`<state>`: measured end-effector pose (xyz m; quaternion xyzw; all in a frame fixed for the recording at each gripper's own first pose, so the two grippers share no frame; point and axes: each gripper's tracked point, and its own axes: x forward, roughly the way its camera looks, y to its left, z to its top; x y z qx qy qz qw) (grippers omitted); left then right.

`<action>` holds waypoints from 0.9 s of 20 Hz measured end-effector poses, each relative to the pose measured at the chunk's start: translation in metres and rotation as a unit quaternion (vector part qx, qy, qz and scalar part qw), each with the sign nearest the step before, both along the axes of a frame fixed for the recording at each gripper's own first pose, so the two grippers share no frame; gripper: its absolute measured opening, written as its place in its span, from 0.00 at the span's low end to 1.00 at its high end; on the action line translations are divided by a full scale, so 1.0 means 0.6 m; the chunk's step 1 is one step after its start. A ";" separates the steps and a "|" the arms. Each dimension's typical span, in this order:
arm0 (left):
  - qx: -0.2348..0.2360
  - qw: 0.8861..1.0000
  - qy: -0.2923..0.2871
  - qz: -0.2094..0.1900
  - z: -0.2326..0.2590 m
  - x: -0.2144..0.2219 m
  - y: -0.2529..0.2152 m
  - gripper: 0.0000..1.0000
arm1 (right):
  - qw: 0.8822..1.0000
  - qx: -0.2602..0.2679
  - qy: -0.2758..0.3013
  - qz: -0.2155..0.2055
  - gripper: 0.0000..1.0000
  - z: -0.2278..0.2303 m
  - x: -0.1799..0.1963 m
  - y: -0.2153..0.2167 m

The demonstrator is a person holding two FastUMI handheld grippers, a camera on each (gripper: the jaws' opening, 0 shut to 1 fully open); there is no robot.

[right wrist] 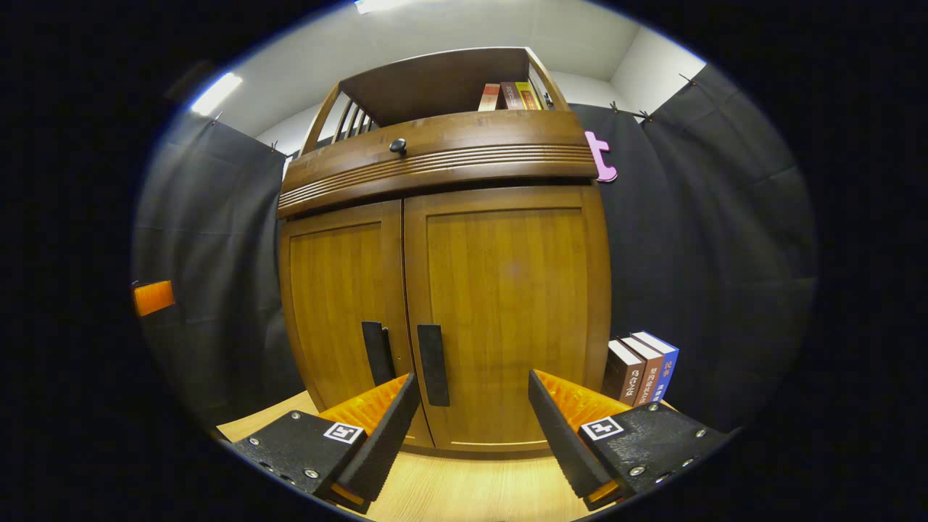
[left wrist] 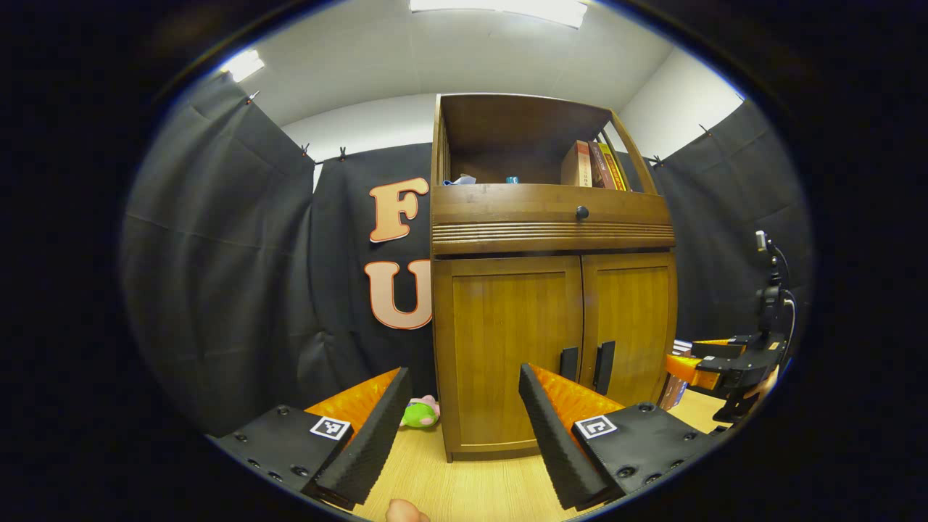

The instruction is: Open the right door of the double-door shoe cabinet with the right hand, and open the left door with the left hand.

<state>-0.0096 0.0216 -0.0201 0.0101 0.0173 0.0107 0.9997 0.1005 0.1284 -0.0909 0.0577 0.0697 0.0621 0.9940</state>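
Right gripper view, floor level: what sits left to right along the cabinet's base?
Left wooden cabinet door → its dark vertical handle → right door's dark vertical handle → right wooden cabinet door → upright row of three books.

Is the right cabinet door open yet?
No, shut. The right door sits flush beside the left door, handles side by side; the right gripper hangs open before it.

The tall wooden double-door shoe cabinet (right wrist: pixel 442 290) stands on the pale wood-grain tabletop (right wrist: pixel 464 486), both doors shut, two dark upright handles (right wrist: pixel 433 365) side by side at the centre seam. Above the doors sits a drawer with a round knob (right wrist: pixel 397 146); books (left wrist: pixel 593 165) stand on the open shelf above. Three upright hardback books (right wrist: pixel 644 366) lean just right of the cabinet; a small plush toy (left wrist: pixel 420 413) lies left.
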 end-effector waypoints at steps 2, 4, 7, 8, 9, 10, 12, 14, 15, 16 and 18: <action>-0.003 1.000 0.002 0.003 -0.006 -0.001 0.008 0.95 | 1.000 0.008 0.005 0.009 0.93 -0.014 0.025 0.030; -0.003 1.000 0.004 0.010 -0.010 -0.001 0.021 0.95 | 1.000 0.018 0.003 0.011 0.93 -0.023 0.053 0.051; 0.000 1.000 0.007 0.018 -0.016 -0.001 0.038 0.96 | 1.000 0.010 0.007 -0.008 0.93 -0.044 0.104 0.057; 0.001 1.000 0.007 0.021 -0.017 -0.001 0.042 0.97 | 1.000 0.009 0.007 -0.011 0.94 -0.050 0.123 0.060; 0.001 1.000 0.006 0.024 -0.018 -0.002 0.047 0.97 | 1.000 0.007 0.009 -0.012 0.94 -0.061 0.138 0.066; 0.001 1.000 0.006 0.025 -0.019 -0.001 0.051 0.97 | 1.000 0.002 0.014 -0.011 1.00 -0.072 0.149 0.071; 0.003 1.000 0.006 0.028 -0.021 0.000 0.058 0.95 | 1.000 -0.008 0.017 -0.012 1.00 -0.088 0.167 0.083; 0.003 0.999 0.010 0.030 -0.028 0.002 0.064 0.95 | 1.000 -0.018 0.017 -0.014 0.78 -0.096 0.179 0.093; 0.001 0.999 0.013 0.031 -0.031 0.004 0.066 0.95 | 1.000 -0.022 0.015 -0.015 0.87 -0.097 0.182 0.096; -0.001 0.999 0.016 0.030 -0.036 0.006 0.066 0.95 | 0.999 -0.026 0.012 -0.014 0.68 -0.098 0.188 0.101; -0.005 0.999 0.023 0.029 -0.046 0.011 0.069 0.95 | 0.999 -0.033 0.010 -0.012 0.69 -0.101 0.194 0.110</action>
